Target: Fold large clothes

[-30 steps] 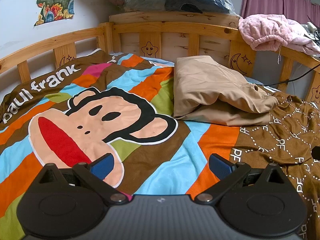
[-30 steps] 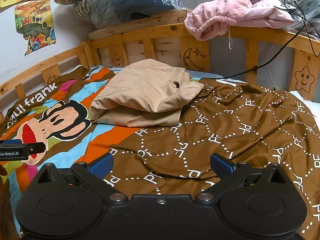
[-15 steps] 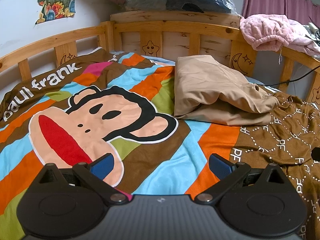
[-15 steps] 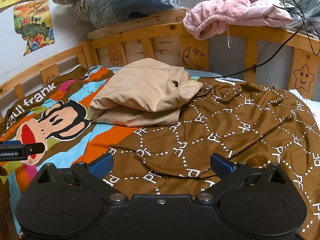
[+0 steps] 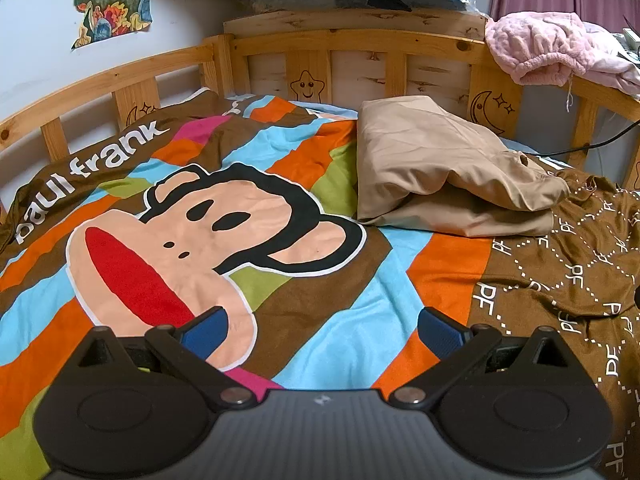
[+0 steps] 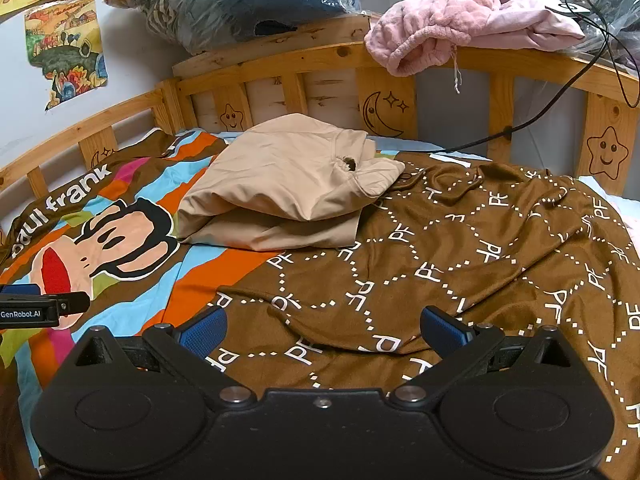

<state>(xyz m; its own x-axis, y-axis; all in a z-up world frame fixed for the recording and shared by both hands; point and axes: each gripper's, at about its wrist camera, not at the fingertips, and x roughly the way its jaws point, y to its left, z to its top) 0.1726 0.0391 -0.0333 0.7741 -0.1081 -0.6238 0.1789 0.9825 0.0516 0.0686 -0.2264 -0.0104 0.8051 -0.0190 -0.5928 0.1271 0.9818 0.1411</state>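
We see white lettering "paul frank" at the left of the striped monkey-print blanket (image 5: 280, 152), and repeated "PF" marks on the brown cloth (image 6: 460, 264) filling the right side. A small "GenRobot.AI" label sits on the left gripper (image 6: 36, 308) at the left edge of the right view. The folded tan garment (image 5: 452, 168) lies centre frame near the wooden bed rail (image 5: 360, 40), its right edge touching the brown cloth. Both the left gripper (image 5: 320, 326) and right gripper (image 6: 322, 326) have fingers spread apart, holding nothing. Compared with a second ago, both views sit marginally nearer the headboard; the clothes are unchanged.
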